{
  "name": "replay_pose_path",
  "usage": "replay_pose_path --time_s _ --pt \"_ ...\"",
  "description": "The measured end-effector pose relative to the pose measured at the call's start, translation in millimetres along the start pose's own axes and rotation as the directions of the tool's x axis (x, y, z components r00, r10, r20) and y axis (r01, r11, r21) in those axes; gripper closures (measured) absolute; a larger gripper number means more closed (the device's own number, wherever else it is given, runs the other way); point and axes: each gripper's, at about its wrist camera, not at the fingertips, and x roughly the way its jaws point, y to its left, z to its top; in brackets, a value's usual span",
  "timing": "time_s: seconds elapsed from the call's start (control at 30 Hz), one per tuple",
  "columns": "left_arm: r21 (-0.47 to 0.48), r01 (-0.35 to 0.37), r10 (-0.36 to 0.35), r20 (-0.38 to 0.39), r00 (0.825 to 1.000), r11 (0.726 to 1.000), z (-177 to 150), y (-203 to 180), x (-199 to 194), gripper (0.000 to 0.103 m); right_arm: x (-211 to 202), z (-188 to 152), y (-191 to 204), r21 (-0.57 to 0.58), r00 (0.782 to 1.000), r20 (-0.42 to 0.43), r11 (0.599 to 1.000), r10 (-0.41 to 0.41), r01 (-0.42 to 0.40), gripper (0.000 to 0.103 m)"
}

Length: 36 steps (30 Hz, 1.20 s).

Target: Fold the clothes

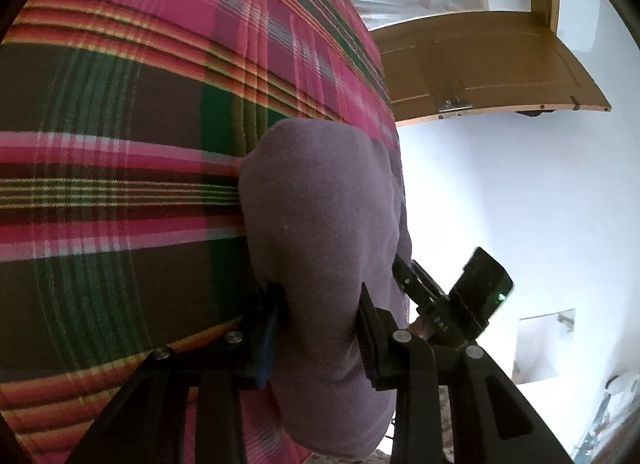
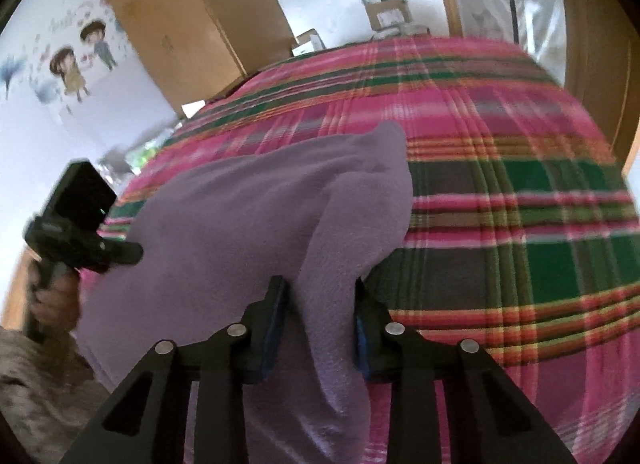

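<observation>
No readable text, label, brand or number anywhere; paper on wardrobe too blurred.

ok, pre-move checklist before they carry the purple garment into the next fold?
1. Left gripper has fabric between its fingers: ok.
2. Right gripper has fabric between its fingers: ok.
3. Purple garment held in one span between both grippers: ok.
4. Plaid bedspread free of other items where visible: ok.
5. Garment's far end lying flat: not ok, it humps up.
6. Garment's lower hem position: cannot tell, out of view.
</observation>
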Motion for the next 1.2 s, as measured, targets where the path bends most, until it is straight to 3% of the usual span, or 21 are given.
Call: replay_pose_path --time_s 0.13,0.4,0.97,1.2 --pt "0.079 -0.089 0.087 0.023 0.996 0.993 -3 -20 3 0.069 0 1 11 -0.033 0.999 0.013 0.998 -0.052 0.052 0.082" --pt "0.105 -0.084 0.081 0.031 0.996 0.991 -1 -35 3 0.071 -7 4 19 -0.001 0.996 0.065 0.998 -0.068 0.068 0.088" --pt "0.105 -0.074 0.059 0.143 0.988 0.992 28 -47 -38 0.072 -10 50 38 0.017 0.989 0.146 0.999 0.035 -0.037 0.090" --pt "0.064 -0.091 0.079 0.171 0.982 0.994 34 -33 -51 0.072 14 56 38 0.068 0.991 0.097 0.993 0.091 -0.098 0.090"
